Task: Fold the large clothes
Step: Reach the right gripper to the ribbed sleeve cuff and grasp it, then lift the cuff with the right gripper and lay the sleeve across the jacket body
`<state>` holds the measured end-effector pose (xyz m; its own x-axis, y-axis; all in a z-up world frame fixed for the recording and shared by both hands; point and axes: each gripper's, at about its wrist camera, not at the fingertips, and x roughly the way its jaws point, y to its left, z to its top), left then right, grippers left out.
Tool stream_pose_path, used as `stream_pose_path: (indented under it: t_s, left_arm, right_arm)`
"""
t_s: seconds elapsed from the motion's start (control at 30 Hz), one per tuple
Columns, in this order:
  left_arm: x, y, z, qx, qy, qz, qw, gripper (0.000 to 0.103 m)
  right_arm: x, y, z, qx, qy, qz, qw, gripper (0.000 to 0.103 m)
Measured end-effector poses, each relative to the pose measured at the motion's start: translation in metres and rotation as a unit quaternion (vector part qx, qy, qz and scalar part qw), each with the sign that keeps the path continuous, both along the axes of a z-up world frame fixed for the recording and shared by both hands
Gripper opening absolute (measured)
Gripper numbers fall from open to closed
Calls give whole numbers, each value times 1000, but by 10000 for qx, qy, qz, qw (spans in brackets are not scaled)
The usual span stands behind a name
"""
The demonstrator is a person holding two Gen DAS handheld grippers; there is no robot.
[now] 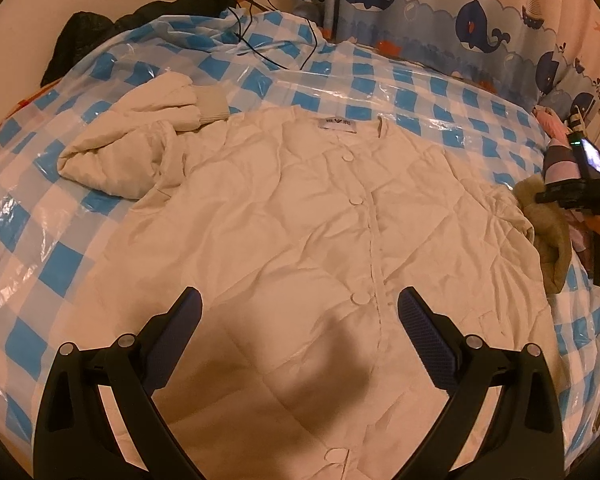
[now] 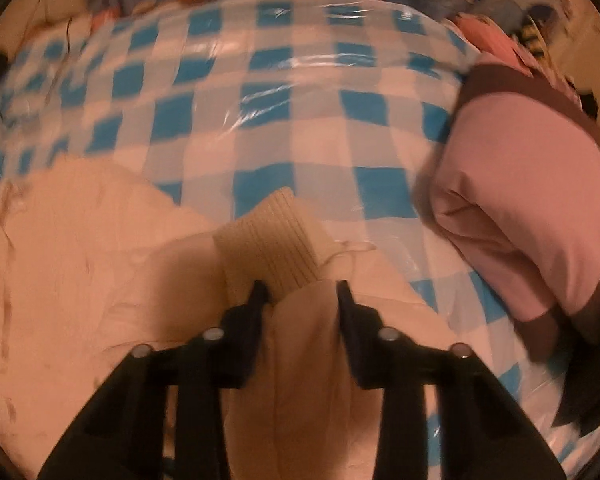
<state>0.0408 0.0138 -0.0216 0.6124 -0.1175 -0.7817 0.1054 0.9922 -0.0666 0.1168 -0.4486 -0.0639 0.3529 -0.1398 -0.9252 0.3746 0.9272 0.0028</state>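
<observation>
A cream quilted jacket (image 1: 300, 208) lies buttoned and face up on the blue-and-white checked plastic sheet (image 1: 380, 80). Its left sleeve (image 1: 140, 136) is bunched up beside the collar. My left gripper (image 1: 300, 300) is open and empty, hovering over the jacket's lower front. My right gripper (image 2: 302, 286) is shut on the jacket's right sleeve (image 2: 300, 360) just behind its ribbed cuff (image 2: 272, 240). The right gripper's body shows in the left wrist view (image 1: 580, 192) at the jacket's right side. The right wrist view is blurred.
A pink and brown garment (image 2: 520, 200) lies at the sheet's right edge. Dark clothing (image 1: 100, 20) and black cables (image 1: 260, 32) lie at the back left. A whale-print curtain (image 1: 440, 12) hangs behind. An olive garment (image 1: 552, 232) lies by the jacket's right side.
</observation>
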Motion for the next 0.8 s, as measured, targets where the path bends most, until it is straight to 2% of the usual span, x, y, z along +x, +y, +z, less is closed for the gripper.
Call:
stream_pose_path:
  t_s: [0.2, 0.33, 0.4, 0.47, 0.5, 0.53, 0.57, 0.63, 0.73, 0.8]
  left_arm:
    - [-4, -2, 2, 39, -48, -59, 10000, 94]
    - [-4, 1, 3, -44, -39, -35, 10000, 94]
    - [-5, 0, 2, -36, -19, -54, 10000, 94]
    - [-5, -1, 2, -12, -15, -76, 10000, 94]
    - [-5, -2, 2, -6, -15, -83, 10000, 94]
    - [-6, -2, 2, -19, -12, -90, 10000, 94]
    - [-6, -3, 2, -33, -3, -100, 9999, 94]
    - [-7, -4, 1, -55, 25, -128, 9999, 94]
    - [-10, -8, 0, -24, 30, -202, 9998, 94]
    - [-12, -9, 0, 11, 16, -237, 9997, 94]
  right_arm:
    - [-33, -20, 51, 287, -867, -312, 9953, 28]
    - [-78, -49, 95, 572, -1937, -644, 9773, 28]
    - [-103, -61, 121, 655, -2641, -700, 9597, 28]
    - [-143, -77, 148, 832, -3544, -925, 9268, 28]
    - [-162, -86, 151, 890, -3837, -1123, 9123, 28]
    - [-174, -94, 148, 907, -3950, -1339, 9043, 28]
    - [-189, -106, 138, 937, -3971, -1657, 8978, 28]
    - [-210, -133, 103, 1166, -3652, -2343, 8934, 30]
    - [-240, -168, 36, 1799, -2753, -3381, 8818, 39]
    - [-263, -173, 14, 1966, -2594, -3743, 8683, 51]
